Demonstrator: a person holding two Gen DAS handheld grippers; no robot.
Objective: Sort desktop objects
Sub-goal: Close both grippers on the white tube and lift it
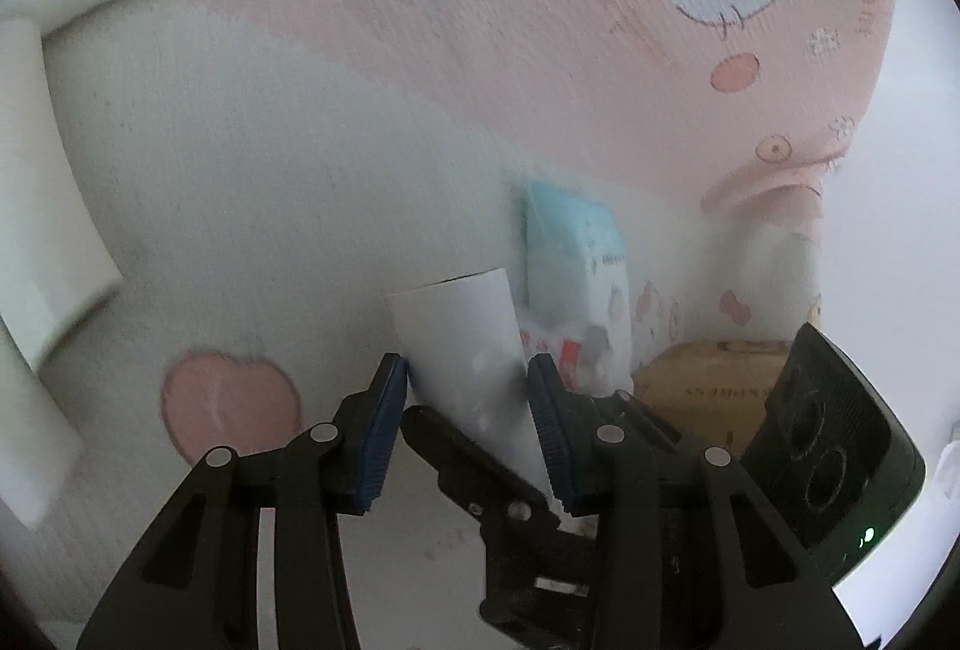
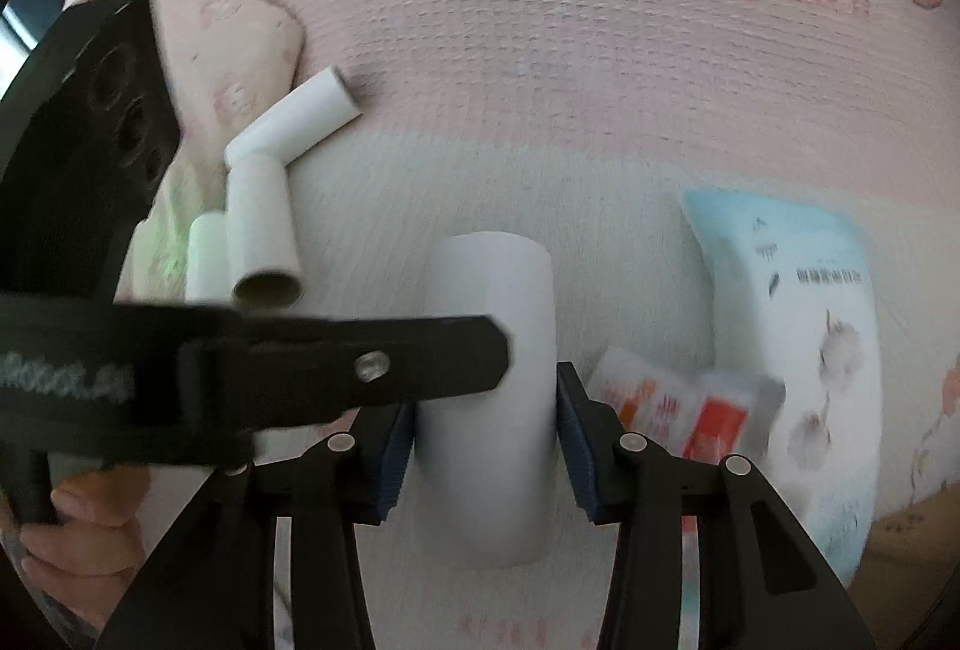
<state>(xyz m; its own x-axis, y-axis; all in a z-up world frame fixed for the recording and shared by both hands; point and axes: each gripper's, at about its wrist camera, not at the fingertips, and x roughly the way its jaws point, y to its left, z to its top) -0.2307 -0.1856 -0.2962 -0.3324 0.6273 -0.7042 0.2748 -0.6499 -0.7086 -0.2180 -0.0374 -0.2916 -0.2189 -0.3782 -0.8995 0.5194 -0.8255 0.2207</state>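
Both claws around one white tube [image 2: 486, 350]: right claw [image 2: 485, 434] clamped on it; left claw [image 1: 468, 410] likewise, pads touching

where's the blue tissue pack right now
The blue tissue pack lies on the pink cat mat, at the right of the right wrist view, beside the red-and-white sachet and right of the white tube.

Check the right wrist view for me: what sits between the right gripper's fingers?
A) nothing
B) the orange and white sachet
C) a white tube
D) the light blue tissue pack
C: the white tube stands between the right gripper pads, while the light blue tissue pack and the orange and white sachet lie off to its right on the mat.
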